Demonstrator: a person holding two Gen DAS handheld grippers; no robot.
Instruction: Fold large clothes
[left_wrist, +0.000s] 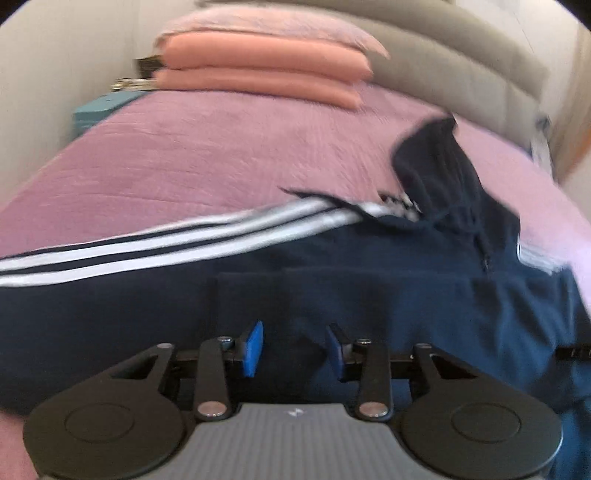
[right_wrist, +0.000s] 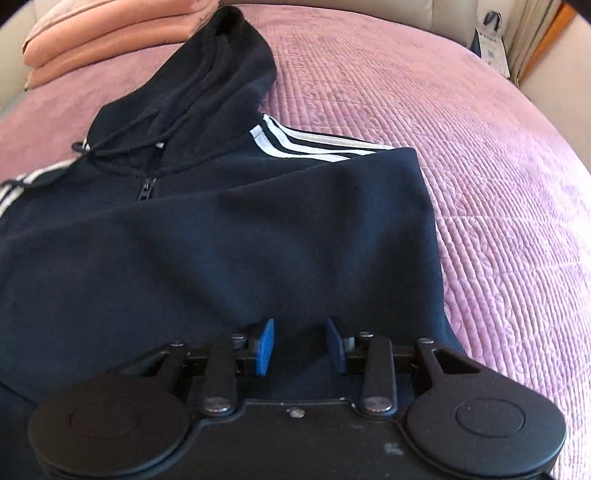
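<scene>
A navy zip hoodie (left_wrist: 369, 295) with white sleeve stripes lies spread on a pink bedspread; it also shows in the right wrist view (right_wrist: 221, 240), hood toward the far end. My left gripper (left_wrist: 295, 350) hovers over the hoodie's body, jaws open with a wide gap between the blue pads, nothing between them. My right gripper (right_wrist: 301, 345) is just above the hoodie's right side, where a sleeve is folded across the body; its jaws are open too and hold nothing.
The pink quilted bedspread (right_wrist: 461, 166) extends to the right. Folded salmon blankets (left_wrist: 258, 62) and a pale pillow are stacked at the bed's head. A teal box (left_wrist: 99, 109) stands by the left bed edge. A bag (right_wrist: 491, 40) hangs at far right.
</scene>
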